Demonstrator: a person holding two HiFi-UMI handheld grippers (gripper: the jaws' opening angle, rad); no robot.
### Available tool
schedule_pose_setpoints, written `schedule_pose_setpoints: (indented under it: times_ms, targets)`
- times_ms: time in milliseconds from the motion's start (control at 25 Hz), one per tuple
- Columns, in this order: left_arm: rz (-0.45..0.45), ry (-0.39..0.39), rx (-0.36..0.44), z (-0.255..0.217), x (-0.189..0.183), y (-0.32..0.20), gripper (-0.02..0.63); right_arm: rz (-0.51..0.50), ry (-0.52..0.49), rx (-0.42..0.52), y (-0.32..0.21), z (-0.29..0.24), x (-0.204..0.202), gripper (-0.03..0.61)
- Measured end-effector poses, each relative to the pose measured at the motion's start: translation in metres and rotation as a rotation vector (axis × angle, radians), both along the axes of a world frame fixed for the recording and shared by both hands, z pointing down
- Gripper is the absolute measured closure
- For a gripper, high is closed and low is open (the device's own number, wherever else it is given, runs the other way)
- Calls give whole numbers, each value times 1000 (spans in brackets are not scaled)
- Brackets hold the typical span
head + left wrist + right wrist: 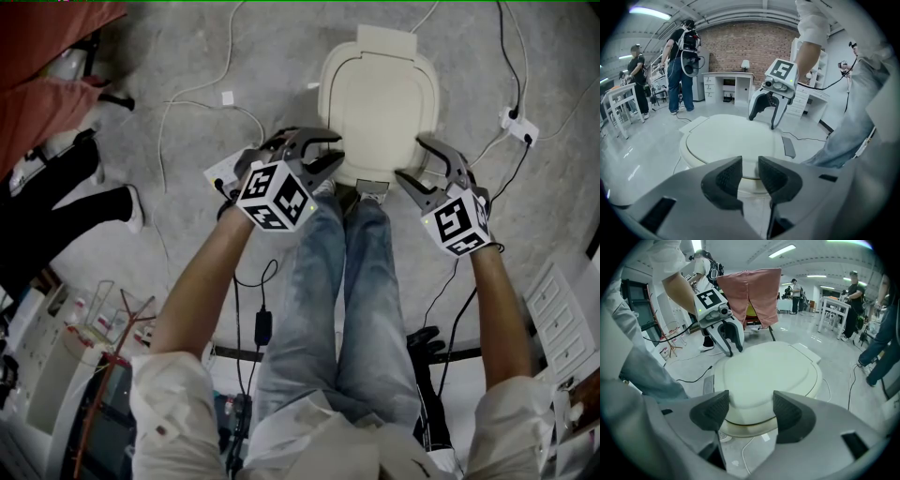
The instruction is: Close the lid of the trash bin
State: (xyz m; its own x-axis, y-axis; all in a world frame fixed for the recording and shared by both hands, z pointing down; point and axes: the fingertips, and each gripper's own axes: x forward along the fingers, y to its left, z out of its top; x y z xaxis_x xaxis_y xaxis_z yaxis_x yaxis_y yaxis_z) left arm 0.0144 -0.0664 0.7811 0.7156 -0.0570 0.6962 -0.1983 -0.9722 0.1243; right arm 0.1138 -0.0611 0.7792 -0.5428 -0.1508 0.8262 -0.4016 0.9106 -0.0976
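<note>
The trash bin stands on the grey floor with its cream lid (pixel 380 98) lying flat, down on the rim. A grey pedal (pixel 373 187) sticks out at its near side. My left gripper (pixel 335 150) hovers at the lid's near left edge, its jaws a narrow gap apart with nothing between them. In the left gripper view the lid (pixel 731 138) shows beyond that gap (pixel 750 176). My right gripper (pixel 411 159) is at the lid's near right edge, jaws wide and empty. The lid (pixel 764 371) fills the right gripper view past the right gripper (pixel 751 411).
White and black cables run across the floor, with a power strip (pixel 518 125) at the right. A bystander's legs (pixel 56 197) and a red cloth (pixel 47 56) are at the left. My own jeans-clad legs (pixel 347 281) stand right before the bin.
</note>
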Motion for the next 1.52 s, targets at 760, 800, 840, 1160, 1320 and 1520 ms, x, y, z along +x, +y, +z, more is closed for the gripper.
schedule_pose_setpoints:
  times_ms: [760,800,840,1160,1320,1520]
  targets:
    - [-80,19,51,-4,4,-9,560,69,-36,19,-1,-6,-2,362]
    - [-106,34,52,-7,5,-11,563,88,-51,22,-1,-9,-4,367]
    - [-131,49,55,-11,6,-14,566,112,-66,26,-1,-13,-5,387]
    - [-404,158,82,-79,-2,-39,584,420,-176,155,-33,-92,10,560]
    - [-492,219,105,-142,-5,-47,588,556,-233,204,-50,-161,22,560]
    - [-573,296,143,-245,-10,-55,588,730,-353,271,-61,-269,33,560]
